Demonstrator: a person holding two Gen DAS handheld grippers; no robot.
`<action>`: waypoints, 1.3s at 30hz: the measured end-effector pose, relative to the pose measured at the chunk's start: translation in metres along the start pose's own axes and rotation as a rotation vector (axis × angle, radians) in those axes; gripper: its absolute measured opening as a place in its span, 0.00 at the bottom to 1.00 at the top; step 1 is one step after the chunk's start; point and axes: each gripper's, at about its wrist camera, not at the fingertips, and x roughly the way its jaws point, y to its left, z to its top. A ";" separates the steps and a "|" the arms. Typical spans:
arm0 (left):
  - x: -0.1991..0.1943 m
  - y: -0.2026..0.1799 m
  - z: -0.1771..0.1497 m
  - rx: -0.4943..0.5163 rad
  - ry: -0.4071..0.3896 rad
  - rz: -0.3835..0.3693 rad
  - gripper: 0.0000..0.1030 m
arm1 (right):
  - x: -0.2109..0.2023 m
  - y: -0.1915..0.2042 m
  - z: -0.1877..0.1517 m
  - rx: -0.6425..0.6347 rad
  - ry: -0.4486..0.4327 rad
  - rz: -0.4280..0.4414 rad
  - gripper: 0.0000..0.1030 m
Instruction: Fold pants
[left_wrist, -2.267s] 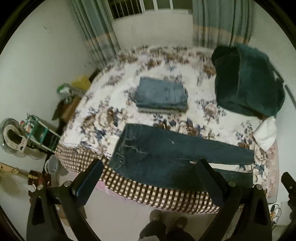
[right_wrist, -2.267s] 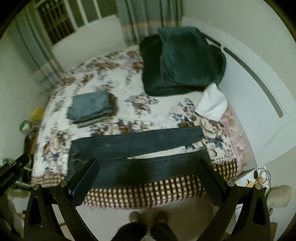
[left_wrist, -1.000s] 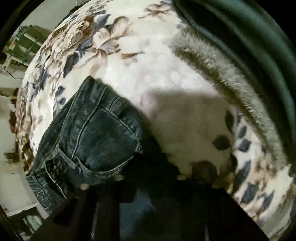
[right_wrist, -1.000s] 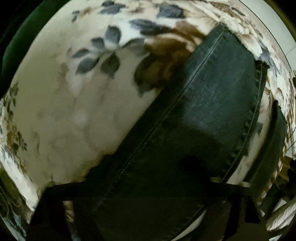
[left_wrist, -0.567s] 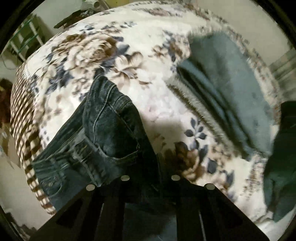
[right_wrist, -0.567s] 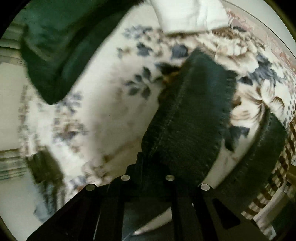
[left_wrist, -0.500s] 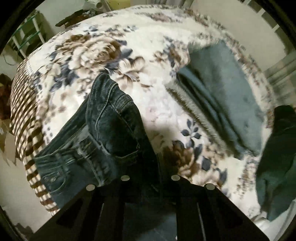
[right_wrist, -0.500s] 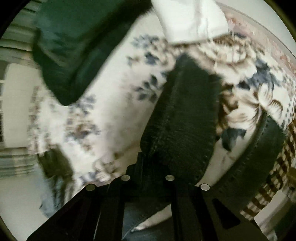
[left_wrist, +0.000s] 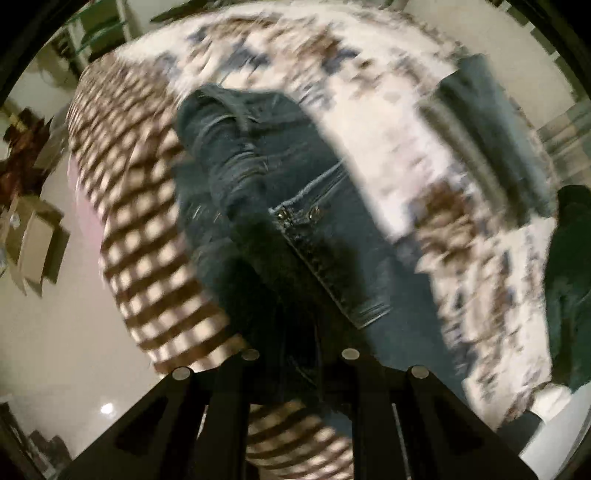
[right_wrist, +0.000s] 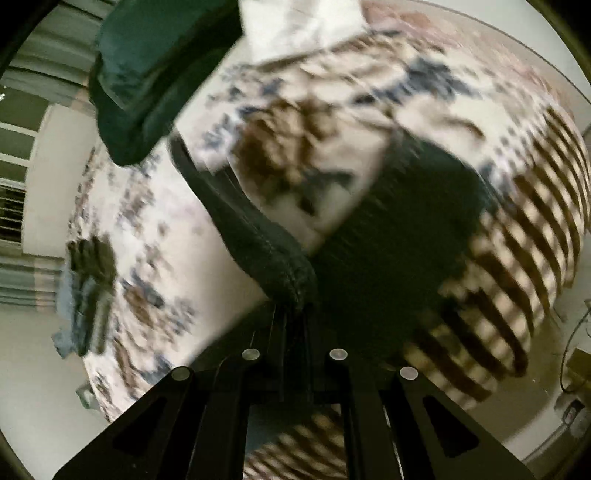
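Observation:
The dark blue jeans (left_wrist: 288, 192) lie on the floral bedspread (left_wrist: 369, 122) near the bed's front edge. My left gripper (left_wrist: 299, 350) is shut on the waist end of the jeans and holds it lifted, with the fabric bunched and folded toward the checkered side. My right gripper (right_wrist: 293, 332) is shut on a leg end of the jeans (right_wrist: 258, 236), lifted off the bed. The other leg (right_wrist: 417, 206) lies by the bed edge. Both views are blurred.
A folded stack of lighter jeans (left_wrist: 491, 122) lies further on the bed, also in the right wrist view (right_wrist: 88, 295). A dark green blanket (right_wrist: 155, 66) and a white pillow (right_wrist: 295, 26) sit by the headboard. The checkered bed skirt (left_wrist: 140, 229) drops to the pale floor.
Both grippers have pulled their ends of the jeans up and back toward the bed's front edge. More of the checkered skirt and floor shows in both views now.

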 end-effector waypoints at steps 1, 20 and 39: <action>0.015 0.008 -0.005 -0.007 0.010 0.012 0.09 | 0.004 -0.007 -0.004 -0.008 0.008 -0.009 0.07; 0.007 0.015 -0.022 0.029 -0.069 -0.012 0.79 | -0.001 -0.084 0.079 0.223 -0.029 -0.017 0.51; 0.006 -0.028 -0.034 0.146 -0.062 0.106 0.79 | -0.072 -0.081 0.088 0.192 -0.334 0.326 0.05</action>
